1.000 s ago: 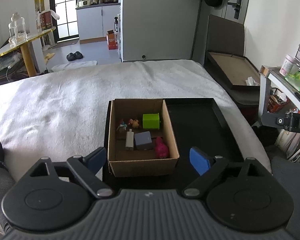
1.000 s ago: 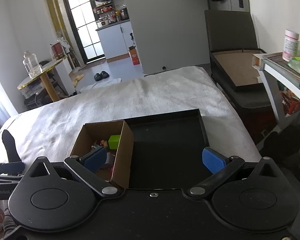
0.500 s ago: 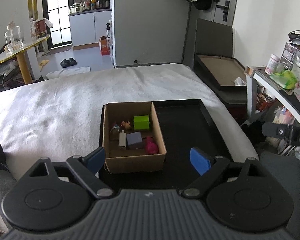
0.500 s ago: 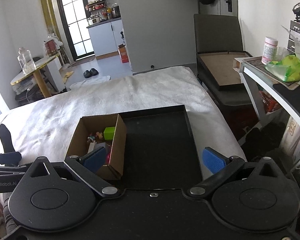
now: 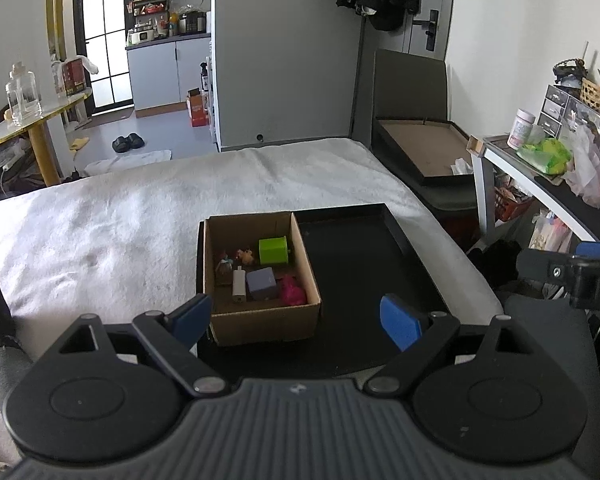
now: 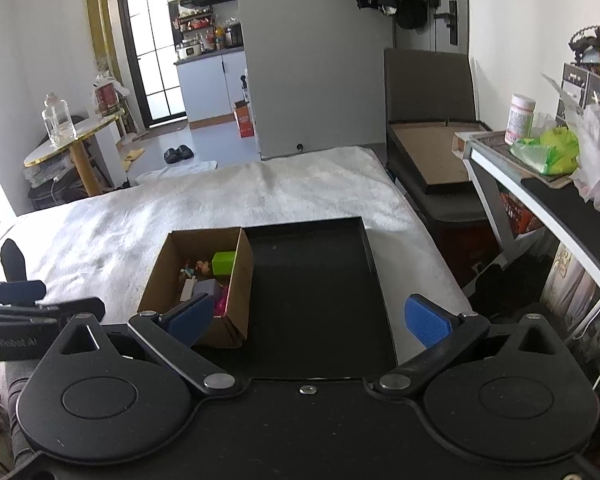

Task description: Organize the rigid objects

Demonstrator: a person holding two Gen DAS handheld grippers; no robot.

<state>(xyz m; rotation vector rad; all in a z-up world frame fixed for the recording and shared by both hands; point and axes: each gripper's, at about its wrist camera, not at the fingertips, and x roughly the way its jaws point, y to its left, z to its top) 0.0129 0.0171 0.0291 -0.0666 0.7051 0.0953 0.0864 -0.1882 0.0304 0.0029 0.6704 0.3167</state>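
An open cardboard box (image 5: 260,322) stands in the left part of a black tray (image 5: 364,264) on a white-covered bed. In it lie a green block (image 5: 273,250), a grey-purple cube (image 5: 261,283), a pink toy (image 5: 293,290), a white stick-shaped piece (image 5: 239,285) and small figures (image 5: 236,258). The box (image 6: 238,280) and tray (image 6: 320,288) also show in the right wrist view. My left gripper (image 5: 296,320) is open and empty, held back from the box. My right gripper (image 6: 310,318) is open and empty, above the tray's near edge.
The white bed cover (image 5: 120,216) spreads left and behind the tray. A dark chair with a flat board (image 5: 424,152) stands at the back right. A white shelf table (image 6: 512,176) with a green bag and a jar is to the right.
Both grippers have pulled back and risen; the box and tray look smaller and farther away. Both stay open. The box's contents have not moved.
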